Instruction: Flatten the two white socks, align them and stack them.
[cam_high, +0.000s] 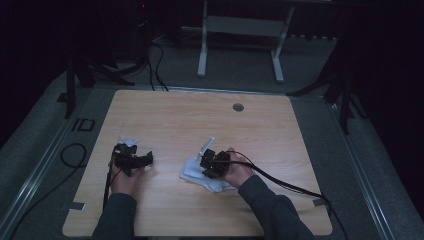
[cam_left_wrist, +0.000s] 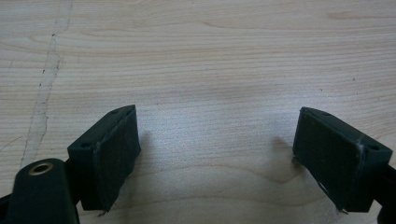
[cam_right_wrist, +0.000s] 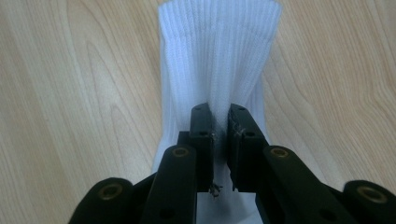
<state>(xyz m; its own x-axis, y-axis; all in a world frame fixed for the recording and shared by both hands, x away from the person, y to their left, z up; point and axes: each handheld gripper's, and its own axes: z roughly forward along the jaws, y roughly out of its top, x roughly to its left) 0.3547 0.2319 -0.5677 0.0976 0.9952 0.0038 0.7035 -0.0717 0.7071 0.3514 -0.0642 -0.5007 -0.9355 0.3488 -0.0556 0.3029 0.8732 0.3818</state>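
High view: the person's left claw (cam_high: 131, 159) rested on the left of the wooden tabletop (cam_high: 170, 120), while the right claw (cam_high: 214, 162) sat on a white sock (cam_high: 196, 172) near the middle. Left gripper view: its jaws stood spread wide over bare wood, with nothing between them. Right gripper view: the right claw (cam_right_wrist: 219, 140) pinched a raised fold of the ribbed sock (cam_right_wrist: 217, 60), which lay flat on the tabletop beyond.
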